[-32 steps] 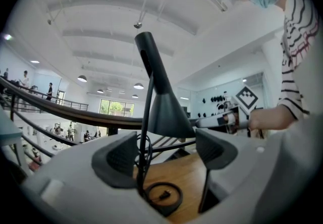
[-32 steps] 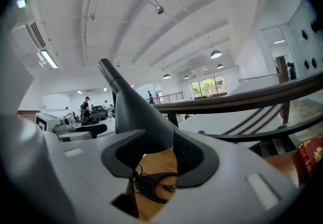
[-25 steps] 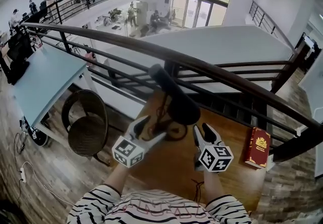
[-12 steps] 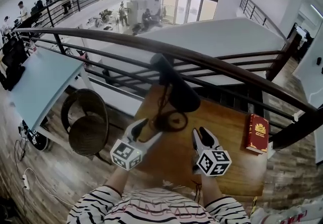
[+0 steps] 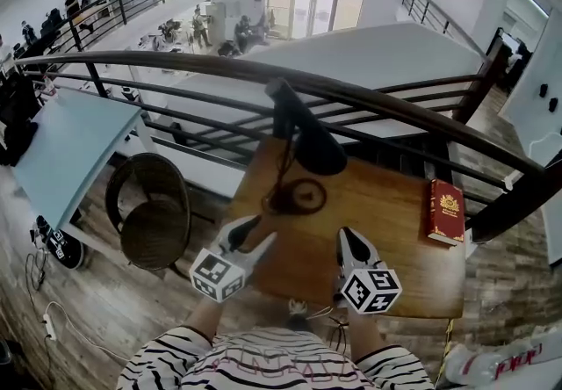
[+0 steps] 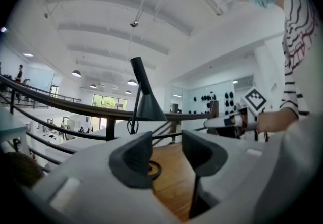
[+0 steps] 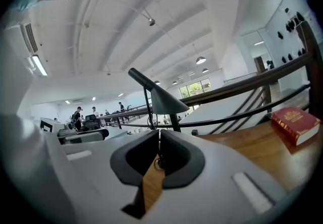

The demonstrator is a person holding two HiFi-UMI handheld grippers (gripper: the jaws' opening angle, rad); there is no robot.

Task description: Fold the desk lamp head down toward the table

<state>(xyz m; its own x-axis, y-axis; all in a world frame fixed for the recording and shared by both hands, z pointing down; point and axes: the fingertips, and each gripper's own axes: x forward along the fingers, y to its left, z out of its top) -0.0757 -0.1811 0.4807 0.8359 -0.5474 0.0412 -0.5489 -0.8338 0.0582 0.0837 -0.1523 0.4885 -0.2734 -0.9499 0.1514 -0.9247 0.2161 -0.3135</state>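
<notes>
The black desk lamp stands at the far left of the wooden table (image 5: 386,248), its cone head (image 5: 309,142) tilted down above its ring base (image 5: 297,197). Both grippers hover over the near part of the table, well short of the lamp. My left gripper (image 5: 249,232) has its jaws apart and closing, with nothing between them; its view shows the lamp head (image 6: 148,104) ahead beyond the jaws (image 6: 166,155). My right gripper (image 5: 350,241) is shut on nothing; in its view the lamp head (image 7: 166,99) rises above the closed jaws (image 7: 158,153).
A red book (image 5: 445,211) lies at the table's right edge, also in the right gripper view (image 7: 295,123). A dark railing (image 5: 395,107) runs behind the table. A wicker chair (image 5: 154,221) and a pale blue table (image 5: 70,138) stand to the left.
Both grippers have drawn back from the lamp toward the person. The right jaws have closed and the left jaws have narrowed. The lamp keeps its pose.
</notes>
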